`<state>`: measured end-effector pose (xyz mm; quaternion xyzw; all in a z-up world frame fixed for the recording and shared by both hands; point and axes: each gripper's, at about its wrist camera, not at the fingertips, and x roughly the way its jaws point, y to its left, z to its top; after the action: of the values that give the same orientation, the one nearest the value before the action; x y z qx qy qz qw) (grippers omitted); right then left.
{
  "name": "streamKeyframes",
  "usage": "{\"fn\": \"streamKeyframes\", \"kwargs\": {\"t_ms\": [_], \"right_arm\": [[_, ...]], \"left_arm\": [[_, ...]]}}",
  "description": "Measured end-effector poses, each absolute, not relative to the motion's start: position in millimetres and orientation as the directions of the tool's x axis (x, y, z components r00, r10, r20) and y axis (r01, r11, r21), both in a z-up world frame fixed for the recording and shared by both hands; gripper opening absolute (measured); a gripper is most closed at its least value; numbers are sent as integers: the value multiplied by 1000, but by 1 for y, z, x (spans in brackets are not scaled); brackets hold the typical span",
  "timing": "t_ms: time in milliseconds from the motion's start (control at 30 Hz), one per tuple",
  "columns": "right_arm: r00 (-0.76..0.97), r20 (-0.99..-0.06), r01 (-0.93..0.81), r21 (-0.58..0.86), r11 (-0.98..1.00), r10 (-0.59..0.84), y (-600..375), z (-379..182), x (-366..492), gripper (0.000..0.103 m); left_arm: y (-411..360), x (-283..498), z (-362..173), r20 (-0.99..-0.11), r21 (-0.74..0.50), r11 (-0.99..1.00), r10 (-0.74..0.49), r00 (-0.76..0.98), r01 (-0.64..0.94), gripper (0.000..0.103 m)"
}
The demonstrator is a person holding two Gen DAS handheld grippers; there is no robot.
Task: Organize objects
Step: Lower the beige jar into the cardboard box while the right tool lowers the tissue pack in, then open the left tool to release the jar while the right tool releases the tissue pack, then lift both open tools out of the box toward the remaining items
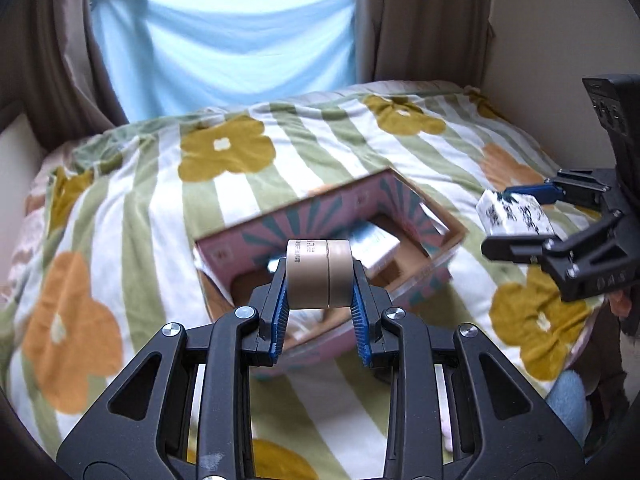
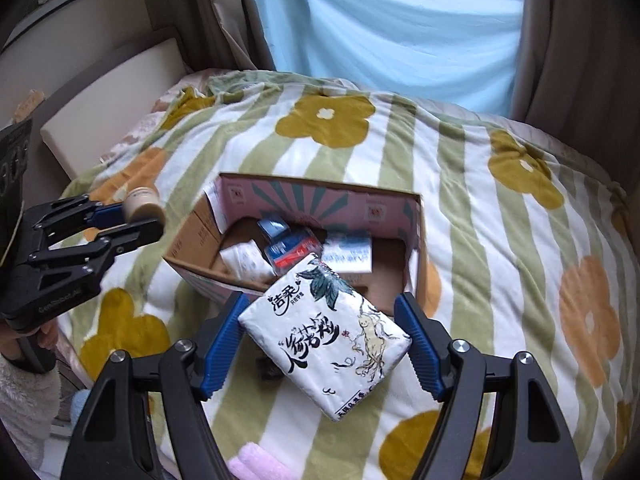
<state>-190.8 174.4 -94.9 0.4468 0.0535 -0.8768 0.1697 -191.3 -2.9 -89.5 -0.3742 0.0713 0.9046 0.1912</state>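
Both loads are up over the bed: left gripper [image 1: 320, 276] pinching the tape roll [image 1: 319, 274], right gripper [image 2: 324, 344] clamping the tissue pack [image 2: 326, 340], next surely lowering each into the open box [image 2: 414, 240].

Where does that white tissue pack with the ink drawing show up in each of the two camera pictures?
Left wrist view: the tissue pack sits at the far right edge, held in the right gripper.
Right wrist view: the tissue pack fills the lower middle, held between that gripper's blue pads.
Shared landmark: the open cardboard box on the flowered blanket, in the middle of both views.
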Motion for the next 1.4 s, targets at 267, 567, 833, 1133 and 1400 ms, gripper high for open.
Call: {"fn": "streamKeyframes", "kwargs": {"t_ms": [267, 567, 833, 1133, 1400], "right_arm": [[-471, -835, 355, 114, -928, -283, 146, -110, -263, 71], [-402, -868, 358, 146, -922, -293, 134, -160, -311, 71], [-373, -869, 327, 204, -923, -324, 143, -184, -326, 71], [-428, -847, 239, 228, -944, -314, 162, -182, -331, 102], [-437, -867, 252, 140, -958, -241, 163, -179, -318, 102]], "left_arm": [[-8, -258, -114, -763, -47, -933, 265, -589, -358, 25], [-8, -300, -190, -836, -79, -943, 240, -494, -323, 25], [-10, -307, -212, -854, -75, -954, 212, -476, -289, 25], [-2, -300, -214, -845, 5, -959, 148, -514, -284, 103], [2, -286, -211, -842, 5, -956, 154, -516, -294, 103]]}}
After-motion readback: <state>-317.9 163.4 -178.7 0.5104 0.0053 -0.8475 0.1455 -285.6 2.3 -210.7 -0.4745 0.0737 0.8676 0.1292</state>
